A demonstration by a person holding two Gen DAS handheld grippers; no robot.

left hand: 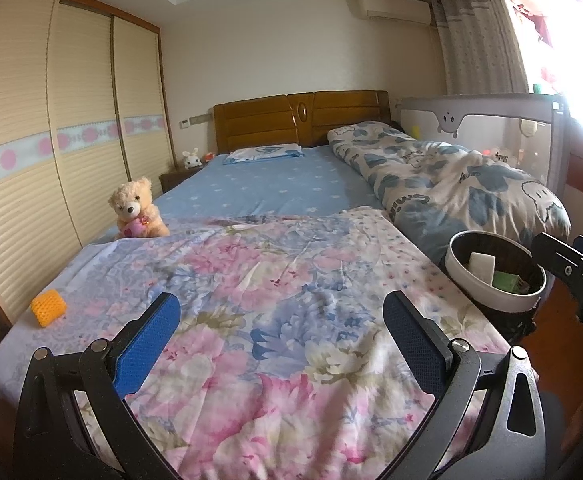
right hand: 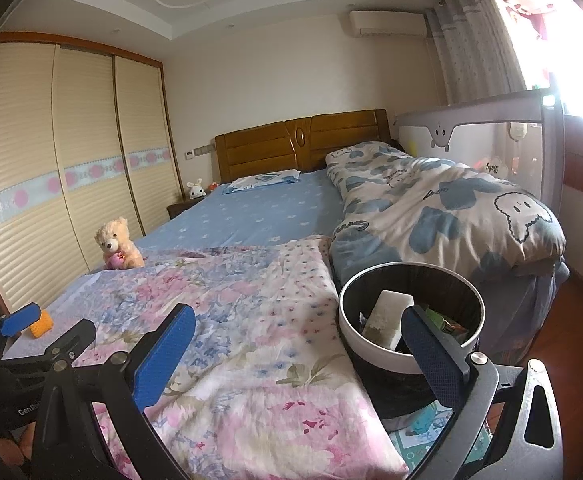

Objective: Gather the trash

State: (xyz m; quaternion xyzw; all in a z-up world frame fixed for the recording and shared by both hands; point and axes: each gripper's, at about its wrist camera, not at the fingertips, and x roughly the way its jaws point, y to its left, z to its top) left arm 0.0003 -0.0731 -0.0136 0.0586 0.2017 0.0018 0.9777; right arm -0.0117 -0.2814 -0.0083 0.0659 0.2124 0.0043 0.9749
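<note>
- My left claw (left hand: 281, 336) hangs over the near end of the bed, fingers wide apart, nothing between them, only the floral quilt (left hand: 251, 280) below.
- My right claw (right hand: 295, 344) is also spread wide and empty; its right finger (right hand: 431, 356) overlaps the bin's near rim in view, contact I can't tell.
- Bin (right hand: 351, 328) sits at the right near corner of the bed, white rim, dark inside, just beside the quilt edge.
- In the bin: a white foam block (right hand: 387, 316) leaning upright, green wrapper (right hand: 437, 316) next to it, more scraps too small to tell.
- Orange foam net (left hand: 48, 307) lies on the quilt at the near left edge, well apart from the bin, left of my left claw.
- Right view shows the same net (right hand: 41, 325) just behind the left claw's blue finger (right hand: 21, 319).
- Teddy (left hand: 137, 210) sits upright at the left edge, farther back, where the quilt meets the blue sheet (left hand: 271, 188).
- Rolled duvet (left hand: 451, 176) runs along the right side, against a mesh rail (left hand: 511, 128).
- Pillow (left hand: 265, 153) lies flat by the wood headboard (left hand: 303, 118), far end.
- Wardrobe (left hand: 51, 120) lines the left wall.
</note>
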